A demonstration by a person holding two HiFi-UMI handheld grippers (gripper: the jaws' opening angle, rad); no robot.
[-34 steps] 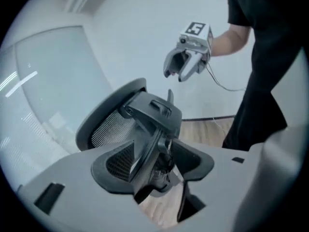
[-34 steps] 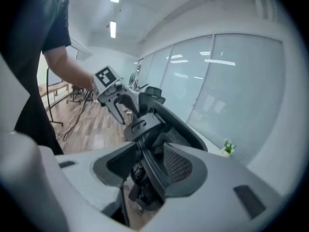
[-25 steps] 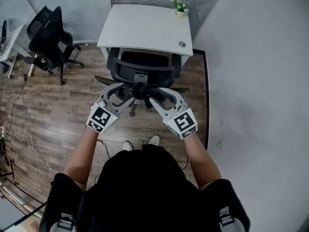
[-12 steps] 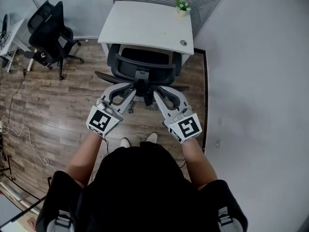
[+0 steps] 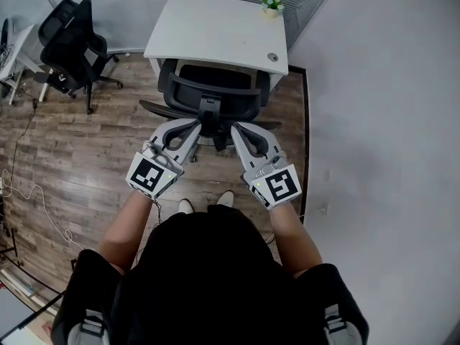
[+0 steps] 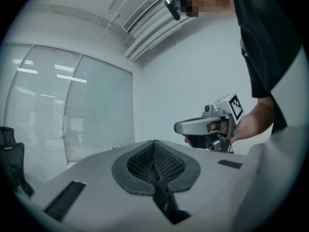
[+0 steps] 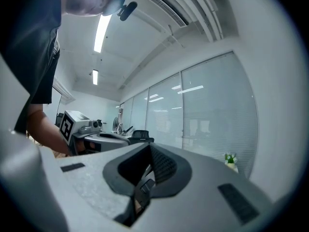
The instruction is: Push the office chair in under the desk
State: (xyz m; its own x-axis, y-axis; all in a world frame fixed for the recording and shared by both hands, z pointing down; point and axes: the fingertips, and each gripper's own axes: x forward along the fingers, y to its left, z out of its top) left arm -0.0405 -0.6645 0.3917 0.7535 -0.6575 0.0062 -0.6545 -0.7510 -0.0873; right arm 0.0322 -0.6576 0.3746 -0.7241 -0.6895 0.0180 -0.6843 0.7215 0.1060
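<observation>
**Head view: office chair (image 5: 213,85) at the desk (image 5: 215,34), jaws together**

A wooden floor (image 5: 86,157) runs to a grey wall on the right. The white desk stands at the far end, in front of window blinds. The black office chair faces it, with the front of its seat tucked under the desk's near edge and its backrest on the near side. A second black chair (image 5: 68,38) stands far left, well apart.

The left tool (image 5: 195,125) and right tool (image 5: 236,129) point level at the backrest, one on each side of its centre post. Whether they touch it cannot be told. Both have just closed: in each gripper view the dark pads meet with nothing between them.

A small potted plant (image 5: 270,3) sits on the desk's far right corner.
</observation>
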